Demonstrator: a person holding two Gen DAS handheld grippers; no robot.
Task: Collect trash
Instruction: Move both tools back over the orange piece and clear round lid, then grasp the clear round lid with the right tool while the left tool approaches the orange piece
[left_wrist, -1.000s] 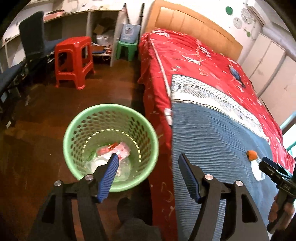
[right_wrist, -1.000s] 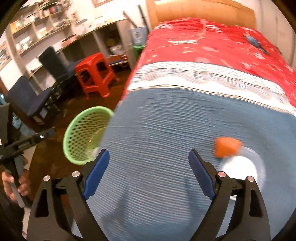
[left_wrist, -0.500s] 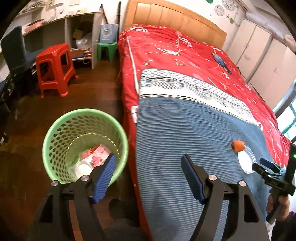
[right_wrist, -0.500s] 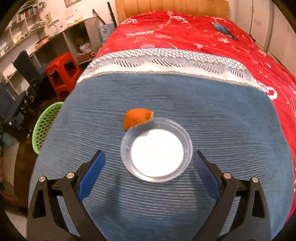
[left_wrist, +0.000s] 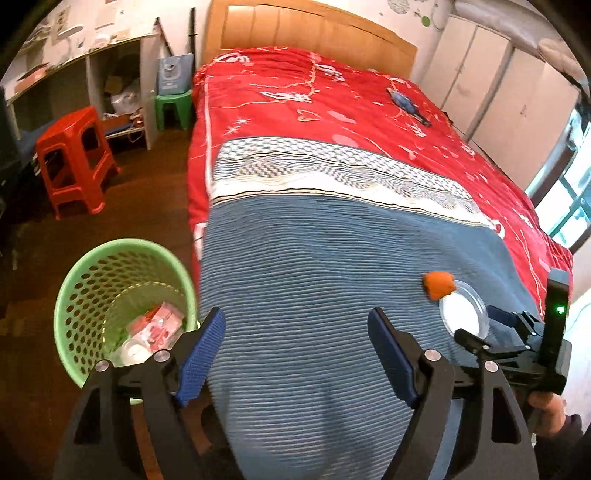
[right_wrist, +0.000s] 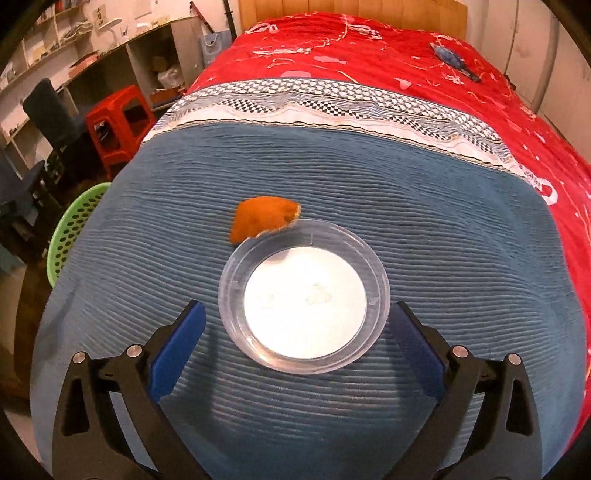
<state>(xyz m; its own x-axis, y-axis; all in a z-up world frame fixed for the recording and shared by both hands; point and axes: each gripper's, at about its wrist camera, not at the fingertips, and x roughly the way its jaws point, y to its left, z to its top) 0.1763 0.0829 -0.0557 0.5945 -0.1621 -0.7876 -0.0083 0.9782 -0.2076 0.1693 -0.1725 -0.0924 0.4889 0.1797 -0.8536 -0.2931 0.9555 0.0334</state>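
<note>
A clear round plastic lid (right_wrist: 303, 295) lies on the blue blanket (right_wrist: 369, 184), with an orange peel piece (right_wrist: 264, 218) touching its far left rim. My right gripper (right_wrist: 295, 347) is open and empty, its jaws just short of the lid on either side. In the left wrist view the lid (left_wrist: 463, 314) and peel (left_wrist: 438, 284) lie at the right. My left gripper (left_wrist: 297, 354) is open and empty above the bed's left edge. The green mesh trash basket (left_wrist: 92, 280) stands on the floor by the bed, with a pink wrapper (left_wrist: 157, 325) and other trash inside.
The bed has a red quilt (left_wrist: 314, 99) with a small blue object (left_wrist: 406, 103) on it. A red stool (left_wrist: 70, 158), a green stool (left_wrist: 171, 107), shelves and dark chairs (right_wrist: 55, 114) stand at the left on the wooden floor. The basket's rim (right_wrist: 70, 229) shows left of the bed.
My right gripper has moved closer to the lid, which now sits between the jaws' tips. My left gripper has swung right, from over the basket toward the bed.
</note>
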